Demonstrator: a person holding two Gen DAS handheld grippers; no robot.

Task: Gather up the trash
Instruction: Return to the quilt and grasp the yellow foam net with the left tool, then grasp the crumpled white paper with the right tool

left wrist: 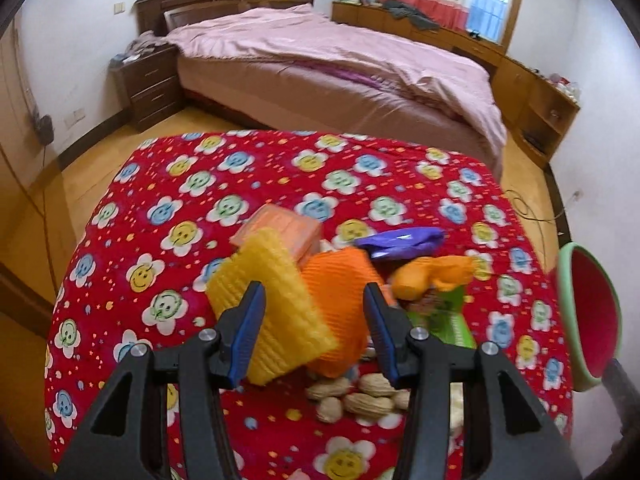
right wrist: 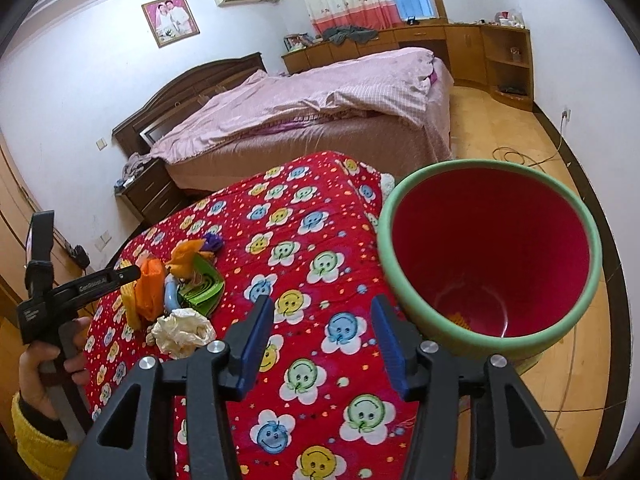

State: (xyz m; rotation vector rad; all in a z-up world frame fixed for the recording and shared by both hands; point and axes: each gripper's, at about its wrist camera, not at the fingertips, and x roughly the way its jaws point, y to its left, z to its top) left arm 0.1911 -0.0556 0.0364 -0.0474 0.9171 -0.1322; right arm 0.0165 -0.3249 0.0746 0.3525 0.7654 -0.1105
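Now my left gripper (left wrist: 314, 300), jaws apart, nears the yellow sponge (left wrist: 268, 312); centre it before squeezing. My right gripper (right wrist: 320, 322) waits empty, jaws apart, beside the bin (right wrist: 404, 288).

We see soft, even daylight from the curtained window (left wrist: 486, 0) far ahead of both grippers. Shadows are faint. Trash pile (left wrist: 332, 280) just ahead of the left gripper (left wrist: 314, 304) is motion-blurred. Fisheye bends walls; black vignette fills corners. No harsh glare.
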